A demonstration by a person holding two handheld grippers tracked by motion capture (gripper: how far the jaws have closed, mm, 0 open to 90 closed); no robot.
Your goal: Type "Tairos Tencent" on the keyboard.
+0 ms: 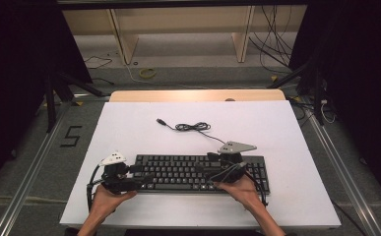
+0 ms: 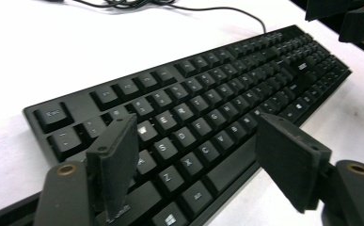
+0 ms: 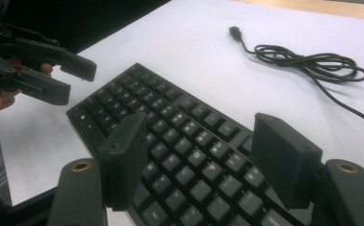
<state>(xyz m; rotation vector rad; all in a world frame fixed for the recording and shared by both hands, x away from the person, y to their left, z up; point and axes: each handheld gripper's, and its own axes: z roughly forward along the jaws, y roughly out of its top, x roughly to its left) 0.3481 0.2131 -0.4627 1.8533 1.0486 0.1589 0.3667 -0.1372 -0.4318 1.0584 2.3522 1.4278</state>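
A black full-size keyboard (image 1: pixel 178 167) lies flat near the front of the white table, and its cable runs back to a loose coil (image 1: pixel 193 127) with a USB plug (image 1: pixel 161 121). My left gripper (image 1: pixel 141 178) hovers open at the keyboard's left end. In the left gripper view its jaws (image 2: pixel 198 127) straddle the front-left keys (image 2: pixel 184 141) without pressing them. Over the middle-right keys my right gripper (image 1: pixel 204 173) is also open. The keyboard (image 3: pixel 189 155) lies below its jaws (image 3: pixel 201 122), nothing is gripped, and the left gripper (image 3: pixel 71 77) shows farther off.
The white table top (image 1: pixel 276 128) ends in a wooden strip (image 1: pixel 198 95) at the back. The coiled cable (image 3: pixel 311 63) lies behind the keyboard. Beyond the table are floor cables (image 1: pixel 271 44) and shelf legs (image 1: pixel 124 39). Dark stands (image 1: pixel 321 83) flank both sides.
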